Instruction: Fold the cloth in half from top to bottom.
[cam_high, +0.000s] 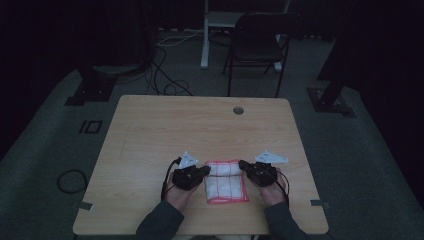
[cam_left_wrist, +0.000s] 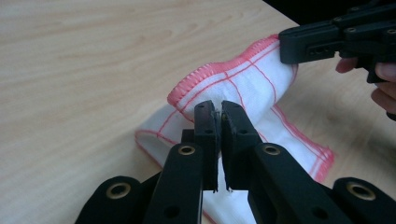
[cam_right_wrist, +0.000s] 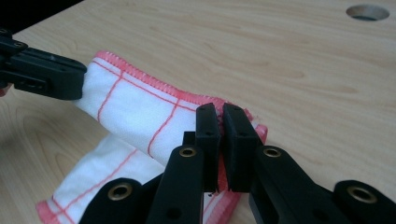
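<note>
A white cloth with red grid lines and a red stitched hem (cam_high: 226, 181) lies near the front edge of the wooden table (cam_high: 200, 130), between my two hands. My left gripper (cam_high: 205, 170) is shut on the cloth's far left corner, and my right gripper (cam_high: 243, 164) is shut on its far right corner. In the left gripper view the jaws (cam_left_wrist: 217, 106) pinch the hem, and the cloth (cam_left_wrist: 243, 84) stretches lifted toward the other gripper (cam_left_wrist: 327, 39). In the right gripper view the jaws (cam_right_wrist: 219, 112) clamp the cloth (cam_right_wrist: 135, 105), whose far edge is raised and folded over the lower layer.
A round cable hole (cam_high: 238, 110) sits at the table's far side. Beyond the table stand a dark folding chair (cam_high: 257, 45) and a white stand leg (cam_high: 205, 35), with cables (cam_high: 165, 75) on the floor. Bare tabletop stretches ahead of the cloth.
</note>
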